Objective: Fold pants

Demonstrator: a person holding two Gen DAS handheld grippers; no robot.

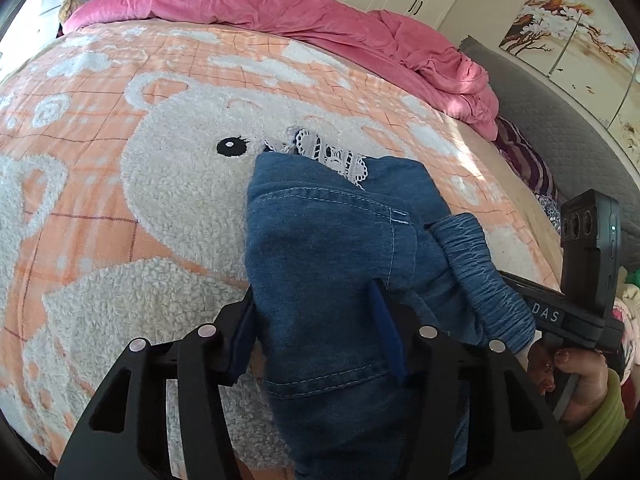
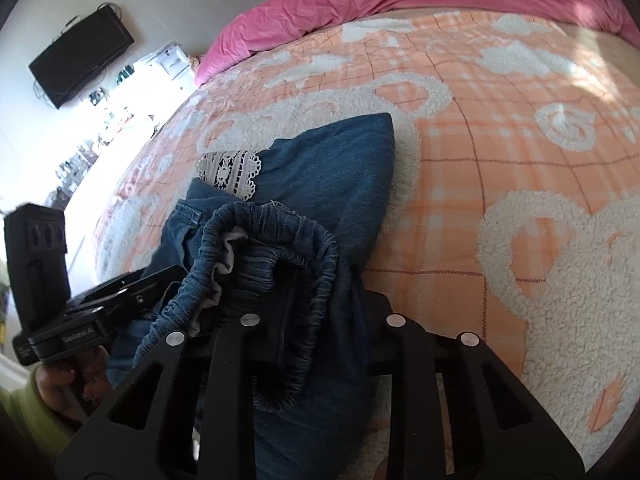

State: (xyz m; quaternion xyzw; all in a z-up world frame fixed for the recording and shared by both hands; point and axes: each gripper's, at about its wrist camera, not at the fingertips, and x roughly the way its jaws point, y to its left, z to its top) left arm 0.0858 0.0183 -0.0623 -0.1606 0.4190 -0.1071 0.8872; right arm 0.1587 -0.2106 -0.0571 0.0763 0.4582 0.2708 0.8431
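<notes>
Pants (image 1: 320, 248) bunched ahead, no neat fold yet. My left gripper (image 1: 316, 334) half-closed, clamps denim; my right gripper (image 2: 316, 344) nearly closed, pinches the waistband (image 2: 280, 236). Flattening and folding remain.

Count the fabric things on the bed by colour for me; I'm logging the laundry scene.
Blue: 1, the pants
Pink: 1, the quilt
Orange and white: 1, the bear blanket
Total: 3

An orange checked blanket (image 1: 160, 80) with white fleecy bears covers the bed. A crumpled pink duvet (image 1: 280, 4) lies at its far edge. A black screen (image 2: 80, 60) hangs on the left wall.
</notes>
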